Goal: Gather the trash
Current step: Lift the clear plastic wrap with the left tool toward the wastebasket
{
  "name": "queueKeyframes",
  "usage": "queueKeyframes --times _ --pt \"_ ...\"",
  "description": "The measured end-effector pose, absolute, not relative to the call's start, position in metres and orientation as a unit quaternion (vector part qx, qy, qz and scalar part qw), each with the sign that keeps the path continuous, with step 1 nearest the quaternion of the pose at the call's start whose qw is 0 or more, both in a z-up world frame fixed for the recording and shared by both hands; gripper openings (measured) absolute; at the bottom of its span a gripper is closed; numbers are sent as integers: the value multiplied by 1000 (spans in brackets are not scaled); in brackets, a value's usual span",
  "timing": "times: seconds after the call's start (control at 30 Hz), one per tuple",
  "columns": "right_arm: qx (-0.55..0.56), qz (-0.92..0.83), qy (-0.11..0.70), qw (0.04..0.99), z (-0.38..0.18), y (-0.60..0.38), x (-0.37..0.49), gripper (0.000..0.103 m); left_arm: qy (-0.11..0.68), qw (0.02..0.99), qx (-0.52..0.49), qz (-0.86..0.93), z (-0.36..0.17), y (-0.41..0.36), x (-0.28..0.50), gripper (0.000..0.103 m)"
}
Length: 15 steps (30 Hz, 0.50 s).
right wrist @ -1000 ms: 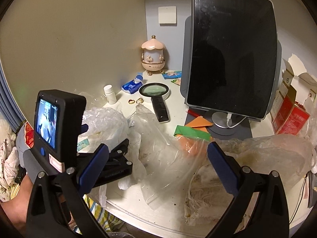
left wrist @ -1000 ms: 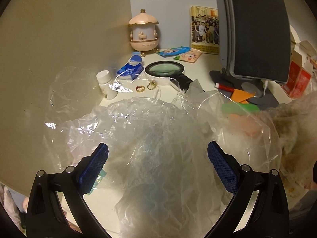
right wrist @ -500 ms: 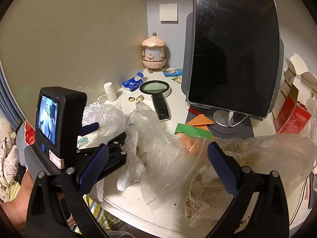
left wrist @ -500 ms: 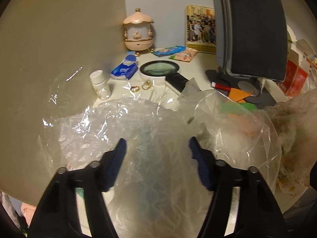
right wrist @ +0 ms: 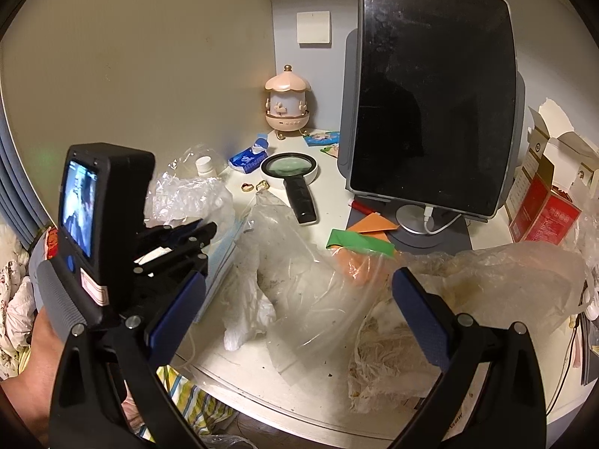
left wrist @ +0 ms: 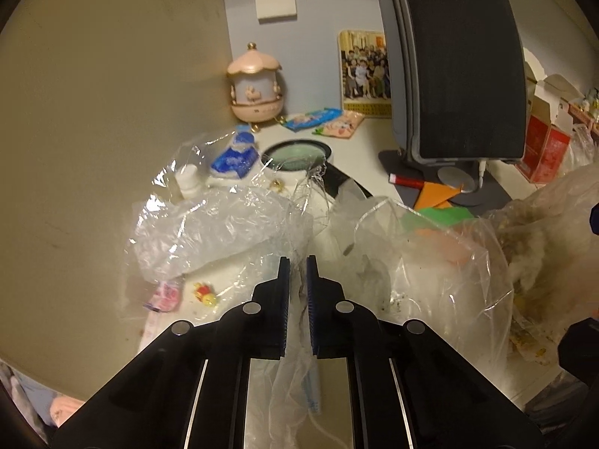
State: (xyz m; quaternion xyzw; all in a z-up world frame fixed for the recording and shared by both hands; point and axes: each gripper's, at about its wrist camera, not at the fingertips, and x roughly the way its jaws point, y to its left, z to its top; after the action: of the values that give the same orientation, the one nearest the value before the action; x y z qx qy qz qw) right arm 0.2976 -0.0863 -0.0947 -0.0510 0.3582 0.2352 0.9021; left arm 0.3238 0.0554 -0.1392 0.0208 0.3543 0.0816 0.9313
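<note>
My left gripper (left wrist: 297, 262) is shut on a crumpled clear plastic bag (left wrist: 221, 224) at the table's left front; film runs between its blue pads and hangs below. In the right wrist view the left gripper (right wrist: 209, 229) pinches that bag (right wrist: 187, 196). A second clear dirty bag (right wrist: 299, 273) lies mid-table, and a bag of pale food scraps (right wrist: 486, 284) lies to its right. My right gripper (right wrist: 297, 307) is open, above the table's front edge, holding nothing. Green and orange paper scraps (right wrist: 359, 241) lie by the monitor stand.
A dark monitor (right wrist: 430, 112) on a stand is at the right. A magnifying glass (right wrist: 290, 168), white pill bottle (right wrist: 205, 164), blue tissue pack (right wrist: 247, 157), pink carousel ornament (right wrist: 286, 101) and red cartons (right wrist: 543, 213) stand behind. A wall is close on the left.
My left gripper closed from wide open onto the clear plastic bag, which is now bunched up. The right gripper stayed open and barely moved.
</note>
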Motion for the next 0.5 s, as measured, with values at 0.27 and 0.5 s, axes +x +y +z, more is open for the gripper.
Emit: queueKeyframes --times 0.27,0.5 --pt "-45 240 340 908 -74 -84 280 97 334 938 34 87 -108 57 298 8" --pt "-41 247 327 911 -58 -87 257 97 318 943 44 88 -82 55 263 7"
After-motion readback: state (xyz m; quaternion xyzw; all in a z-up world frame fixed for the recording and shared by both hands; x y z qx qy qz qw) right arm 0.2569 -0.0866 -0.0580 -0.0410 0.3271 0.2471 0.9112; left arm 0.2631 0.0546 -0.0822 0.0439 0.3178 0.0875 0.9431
